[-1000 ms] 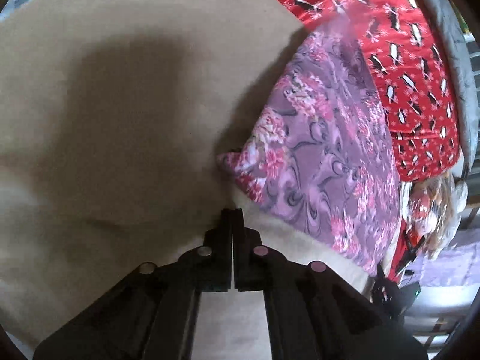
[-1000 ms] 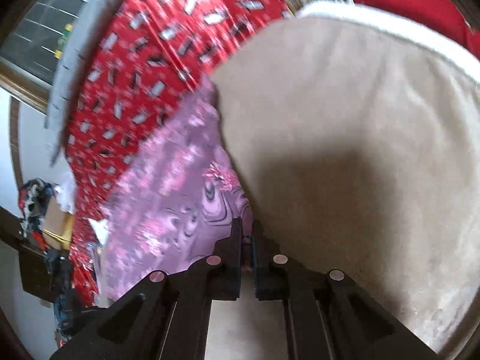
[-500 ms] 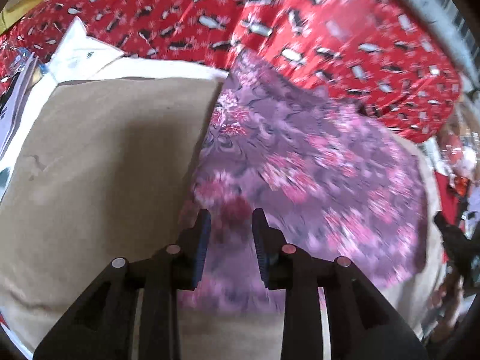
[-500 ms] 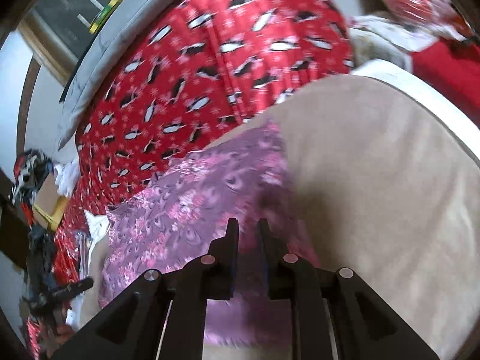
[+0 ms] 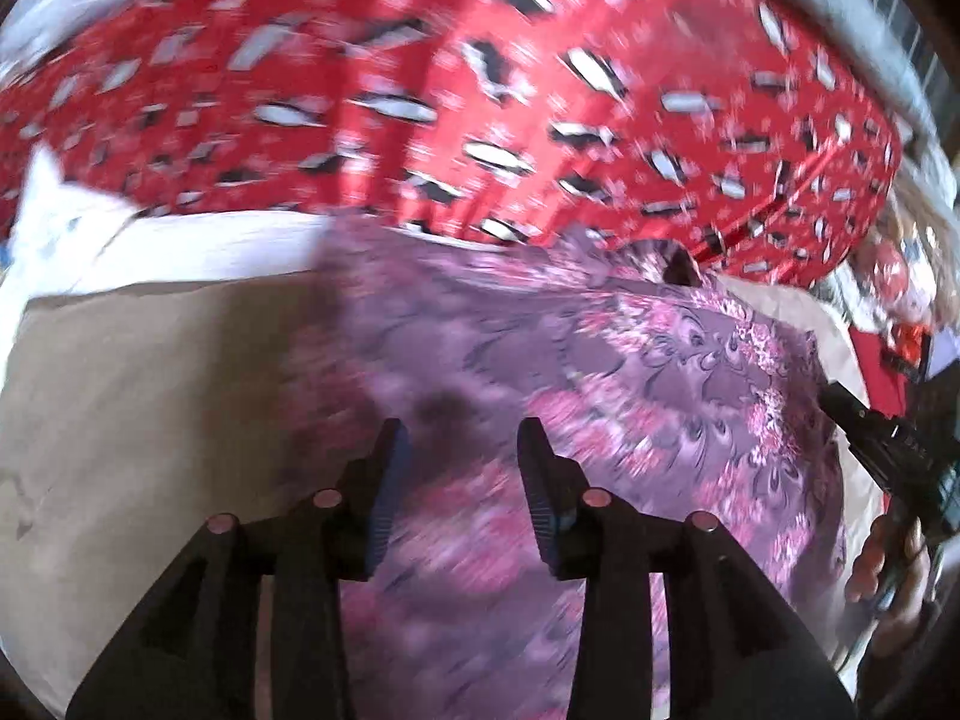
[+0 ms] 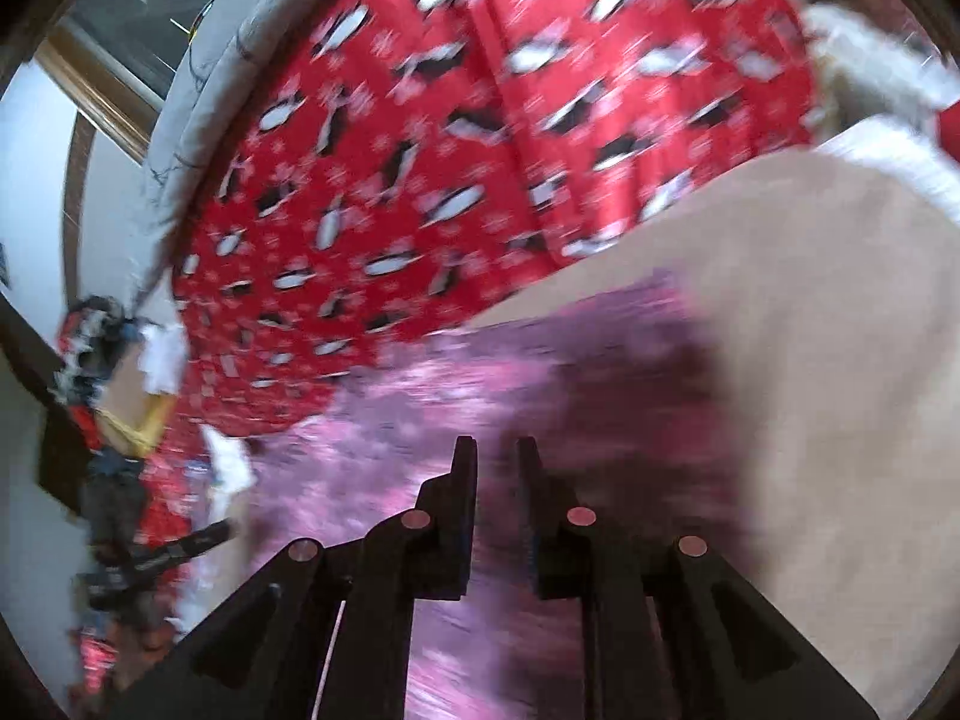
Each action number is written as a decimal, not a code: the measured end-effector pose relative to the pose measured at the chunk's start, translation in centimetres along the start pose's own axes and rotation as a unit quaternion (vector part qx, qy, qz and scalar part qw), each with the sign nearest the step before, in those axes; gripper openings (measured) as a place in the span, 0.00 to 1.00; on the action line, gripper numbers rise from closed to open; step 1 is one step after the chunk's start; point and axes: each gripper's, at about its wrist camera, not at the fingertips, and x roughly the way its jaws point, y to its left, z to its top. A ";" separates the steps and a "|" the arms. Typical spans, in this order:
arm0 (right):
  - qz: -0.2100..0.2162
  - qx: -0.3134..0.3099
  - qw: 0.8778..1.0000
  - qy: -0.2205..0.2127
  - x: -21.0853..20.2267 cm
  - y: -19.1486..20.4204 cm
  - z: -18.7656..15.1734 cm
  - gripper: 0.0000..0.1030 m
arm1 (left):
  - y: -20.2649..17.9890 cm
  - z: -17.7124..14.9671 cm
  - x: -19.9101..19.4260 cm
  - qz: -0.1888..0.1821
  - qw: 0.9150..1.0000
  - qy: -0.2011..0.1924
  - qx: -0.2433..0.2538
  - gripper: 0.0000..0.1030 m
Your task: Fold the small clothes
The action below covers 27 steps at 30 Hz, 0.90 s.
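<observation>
Lying spread on a tan surface point(image 5: 138, 396), the purple floral cloth point(image 5: 630, 372) reaches back to the edge of a red penguin-print blanket point(image 5: 480, 90). Above the cloth, the left hand-held gripper point(image 5: 463, 444) has its fingers wide apart and empty. The right hand-held gripper point(image 6: 497, 468) also holds nothing, its fingers parted by a narrower gap.
</observation>
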 end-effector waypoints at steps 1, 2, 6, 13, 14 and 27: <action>0.010 -0.005 1.000 0.010 1.4 1.0 0.0 0.15 | -0.9 0.5 1.3 0.000 1.000 0.013 0.002 0.35; 0.020 -0.011 1.000 0.018 3.0 2.1 -0.1 0.15 | -1.7 0.9 2.6 -0.004 1.000 0.024 0.004 0.35; 0.050 -0.013 0.998 0.045 7.8 4.6 -0.6 0.15 | -2.8 2.5 5.4 -0.002 1.000 0.028 -0.015 0.35; 0.006 0.058 0.998 0.030 9.6 -1.4 0.8 0.03 | 3.3 5.9 6.8 0.004 0.995 0.022 -0.098 0.01; 0.001 0.074 0.997 0.020 8.9 -2.9 1.1 0.00 | 4.5 6.0 6.8 -0.004 0.993 0.023 -0.112 0.01; -0.038 0.065 0.995 -0.060 -2.2 -7.9 1.1 0.09 | 9.1 3.3 0.3 -0.012 0.987 0.011 -0.160 0.17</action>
